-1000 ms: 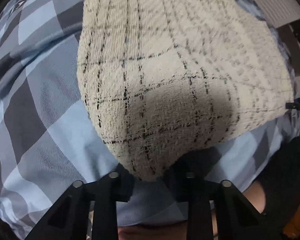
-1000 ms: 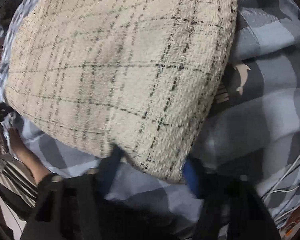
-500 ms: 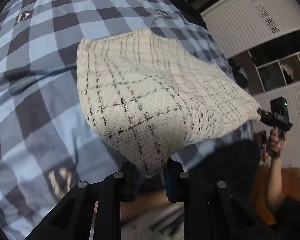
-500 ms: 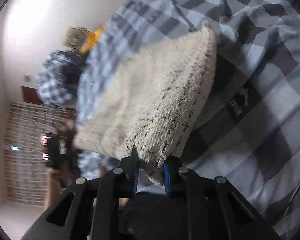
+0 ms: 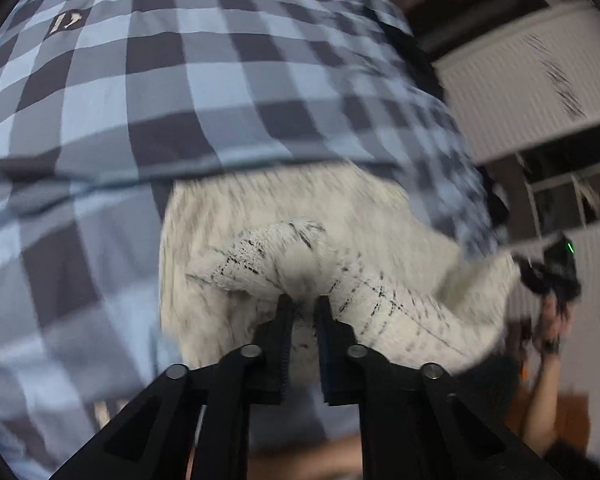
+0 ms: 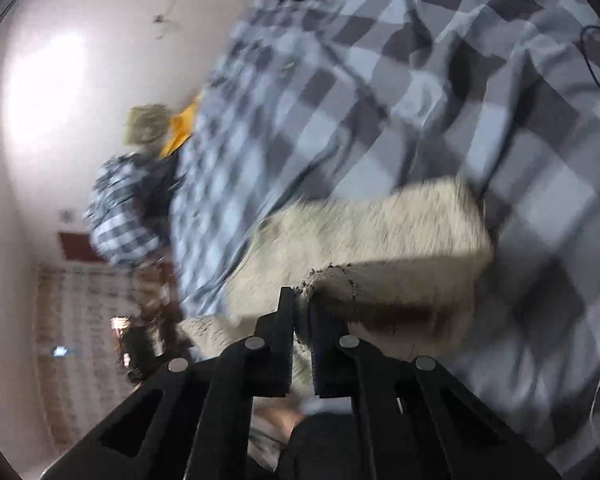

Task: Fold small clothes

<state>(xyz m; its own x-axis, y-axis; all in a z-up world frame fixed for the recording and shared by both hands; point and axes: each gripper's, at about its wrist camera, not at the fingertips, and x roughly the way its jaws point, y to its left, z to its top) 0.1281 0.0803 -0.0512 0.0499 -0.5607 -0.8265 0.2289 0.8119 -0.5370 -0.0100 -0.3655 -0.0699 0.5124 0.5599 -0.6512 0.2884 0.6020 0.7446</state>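
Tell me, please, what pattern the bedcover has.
Blue and dark grey checks on the bedcover, clearest in the left wrist view.

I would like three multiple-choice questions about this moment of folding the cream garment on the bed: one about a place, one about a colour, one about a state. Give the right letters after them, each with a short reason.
1. Where does the cream tweed garment lie?
A. on a wooden floor
B. on the checked bed cover
C. in a basket

2. Which colour are the thin lines woven in the garment?
A. black
B. red
C. green

3. How does the left gripper stand?
A. wide open above the cloth
B. shut on nothing
C. shut on an edge of the garment

Answers:
1 B, blue and grey checks surround the garment in both views.
2 A, dark lines show near the fingers.
3 C, cloth sits pinched between its fingers; the right gripper pinches another edge likewise.
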